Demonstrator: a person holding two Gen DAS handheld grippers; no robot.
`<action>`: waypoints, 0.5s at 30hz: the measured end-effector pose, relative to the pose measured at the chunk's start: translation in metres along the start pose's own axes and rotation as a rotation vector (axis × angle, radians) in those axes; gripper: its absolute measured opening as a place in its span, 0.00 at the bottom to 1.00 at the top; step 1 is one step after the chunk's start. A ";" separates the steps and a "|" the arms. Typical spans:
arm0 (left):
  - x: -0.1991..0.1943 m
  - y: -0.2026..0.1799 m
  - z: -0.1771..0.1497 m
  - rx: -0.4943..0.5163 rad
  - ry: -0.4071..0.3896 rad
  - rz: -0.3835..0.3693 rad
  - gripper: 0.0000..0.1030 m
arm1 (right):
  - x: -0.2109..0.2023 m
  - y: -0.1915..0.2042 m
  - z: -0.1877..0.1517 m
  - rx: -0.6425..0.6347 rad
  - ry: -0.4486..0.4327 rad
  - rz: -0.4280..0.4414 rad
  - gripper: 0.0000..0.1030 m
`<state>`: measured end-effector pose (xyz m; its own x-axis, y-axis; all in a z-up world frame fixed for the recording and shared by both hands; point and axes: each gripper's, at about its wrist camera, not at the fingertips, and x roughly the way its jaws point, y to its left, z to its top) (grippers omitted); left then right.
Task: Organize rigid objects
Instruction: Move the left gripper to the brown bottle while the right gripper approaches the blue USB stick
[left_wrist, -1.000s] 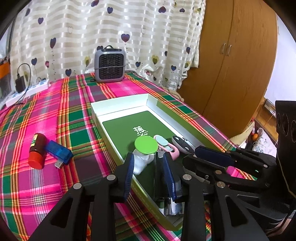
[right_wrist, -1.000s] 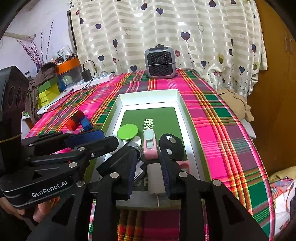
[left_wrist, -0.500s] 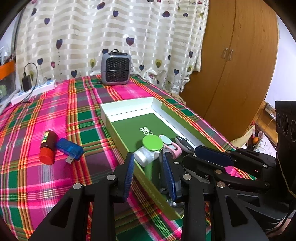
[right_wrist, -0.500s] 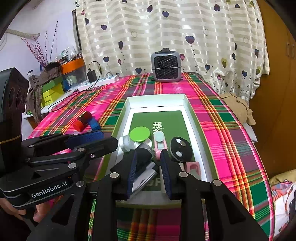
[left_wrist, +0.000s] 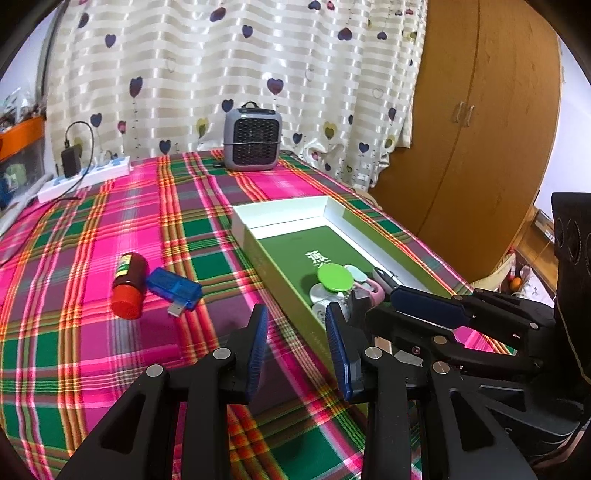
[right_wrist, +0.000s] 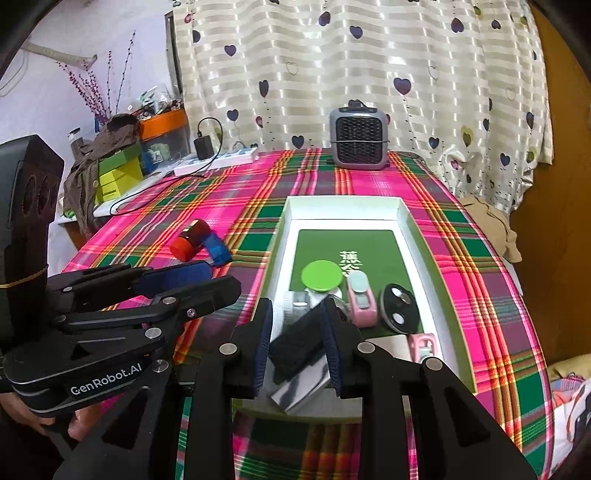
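A white box (left_wrist: 288, 206) (right_wrist: 343, 201) with a green floor lies on the plaid cloth. Its near half holds a green-lidded jar (left_wrist: 334, 277) (right_wrist: 322, 277), a pink case (right_wrist: 362, 302), a black disc (right_wrist: 399, 306) and a black-and-silver piece (right_wrist: 295, 350). A red-capped brown bottle (left_wrist: 129, 284) (right_wrist: 190, 240) and a blue USB stick (left_wrist: 173, 288) (right_wrist: 218, 251) lie on the cloth left of the box. My left gripper (left_wrist: 297, 343) is open and empty over the cloth at the box's near left corner. My right gripper (right_wrist: 297, 341) is open over the box's near end, the black-and-silver piece lying loose below its fingers.
A grey heater (left_wrist: 253, 138) (right_wrist: 358, 138) stands at the table's far edge before the curtain. A white power strip (left_wrist: 85, 179) with a charger lies far left. A wooden wardrobe (left_wrist: 480, 129) rises to the right. A hand (right_wrist: 33, 417) grips the left tool.
Both grippers have drawn back from the box, which now sits farther off. The left one has left the box's corner for the cloth beside it. The black-and-silver piece now lies tilted under the right fingers.
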<state>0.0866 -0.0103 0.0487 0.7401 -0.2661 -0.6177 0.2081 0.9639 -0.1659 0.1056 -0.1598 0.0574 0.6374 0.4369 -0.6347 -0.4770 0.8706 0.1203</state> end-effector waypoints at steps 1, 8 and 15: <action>-0.001 0.001 0.000 -0.002 -0.001 0.002 0.30 | 0.000 0.001 0.000 -0.002 0.001 0.002 0.27; -0.004 0.011 -0.002 -0.018 0.000 0.014 0.30 | 0.005 0.011 0.002 -0.014 0.010 0.015 0.27; -0.006 0.022 -0.006 -0.034 0.002 0.029 0.30 | 0.010 0.022 0.003 -0.031 0.020 0.028 0.27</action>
<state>0.0827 0.0123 0.0447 0.7441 -0.2384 -0.6241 0.1653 0.9708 -0.1737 0.1035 -0.1358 0.0554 0.6116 0.4562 -0.6464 -0.5130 0.8506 0.1149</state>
